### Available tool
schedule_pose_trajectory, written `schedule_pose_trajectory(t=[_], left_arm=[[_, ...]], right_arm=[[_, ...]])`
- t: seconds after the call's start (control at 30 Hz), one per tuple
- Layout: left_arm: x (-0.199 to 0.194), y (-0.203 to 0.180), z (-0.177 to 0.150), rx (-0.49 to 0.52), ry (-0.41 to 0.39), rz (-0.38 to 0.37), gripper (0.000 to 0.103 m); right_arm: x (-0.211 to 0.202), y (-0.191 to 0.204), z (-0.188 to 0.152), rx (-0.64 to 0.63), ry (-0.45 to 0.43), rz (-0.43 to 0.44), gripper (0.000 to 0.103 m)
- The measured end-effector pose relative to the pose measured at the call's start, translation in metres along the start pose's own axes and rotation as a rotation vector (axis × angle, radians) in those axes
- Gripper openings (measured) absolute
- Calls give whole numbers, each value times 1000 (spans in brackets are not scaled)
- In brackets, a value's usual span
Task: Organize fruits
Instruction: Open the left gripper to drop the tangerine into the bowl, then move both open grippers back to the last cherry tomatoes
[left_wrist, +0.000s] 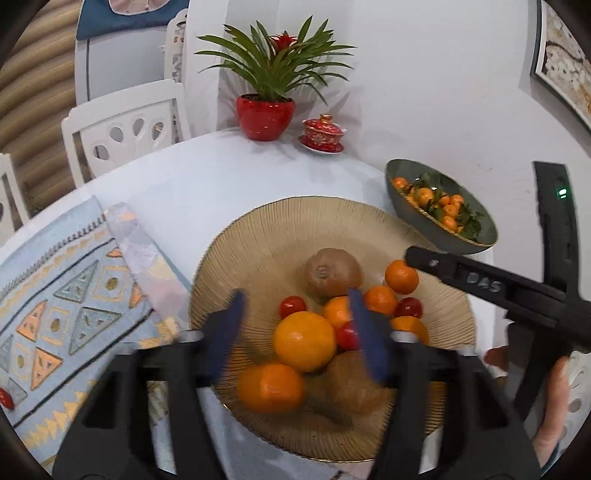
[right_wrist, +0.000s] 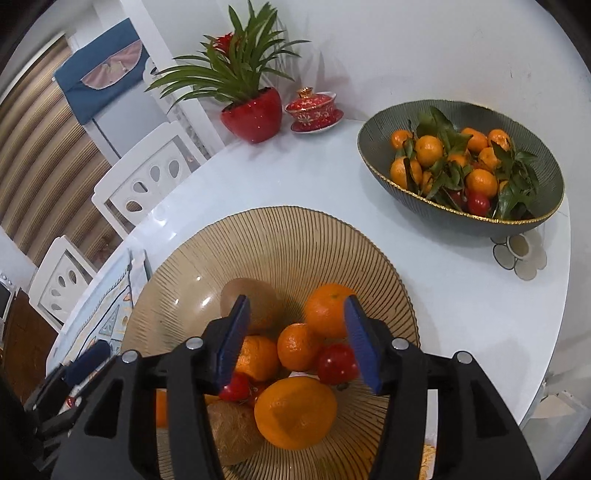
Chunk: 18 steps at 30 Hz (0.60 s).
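A wide tan ribbed plate (left_wrist: 266, 229) holds a large orange (left_wrist: 304, 339), kiwis (left_wrist: 332, 275), small mandarins (left_wrist: 401, 276) and cherry tomatoes (left_wrist: 292, 306). My left gripper (left_wrist: 295, 328) hangs open just above the large orange, blue pads on either side and nothing gripped. My right gripper (right_wrist: 299, 341) is open over the same plate (right_wrist: 280, 236), its pads flanking a small mandarin (right_wrist: 298, 346) without touching it. In the left wrist view the right gripper (left_wrist: 417, 258) reaches in from the right. A dark green bowl (right_wrist: 424, 210) at the back right holds leafy mandarins (right_wrist: 428, 149) and a cherry tomato (right_wrist: 478, 203).
A patterned blue placemat (left_wrist: 74, 302) lies left of the plate, with a stray tomato (left_wrist: 5, 398) at its edge. A red potted plant (left_wrist: 265, 114) and a red lidded cup (left_wrist: 324, 133) stand at the back. A flower-shaped coaster (right_wrist: 521, 254) lies beside the green bowl. White chairs (left_wrist: 122, 129) ring the table.
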<state>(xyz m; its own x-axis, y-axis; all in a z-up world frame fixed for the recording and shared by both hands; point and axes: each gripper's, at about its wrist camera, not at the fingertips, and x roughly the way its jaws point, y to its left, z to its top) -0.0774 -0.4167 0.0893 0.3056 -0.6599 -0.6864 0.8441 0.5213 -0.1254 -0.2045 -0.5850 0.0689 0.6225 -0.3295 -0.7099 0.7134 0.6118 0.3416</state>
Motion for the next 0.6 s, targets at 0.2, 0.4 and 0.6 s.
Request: schedule_pose_trajectory(t=[0.2, 0.4, 0.6], left_arm=[[-16, 27, -8, -68, -3, -9, 70], [-35, 50, -18, -128, -8, -7, 70], [-58, 56, -25, -130, -19, -4, 70]], right_arm=[[-11, 0, -10, 2, -20, 3, 53], [-27, 14, -13, -18, -42, 32, 54], [-49, 38, -18, -56, -79, 58, 60]])
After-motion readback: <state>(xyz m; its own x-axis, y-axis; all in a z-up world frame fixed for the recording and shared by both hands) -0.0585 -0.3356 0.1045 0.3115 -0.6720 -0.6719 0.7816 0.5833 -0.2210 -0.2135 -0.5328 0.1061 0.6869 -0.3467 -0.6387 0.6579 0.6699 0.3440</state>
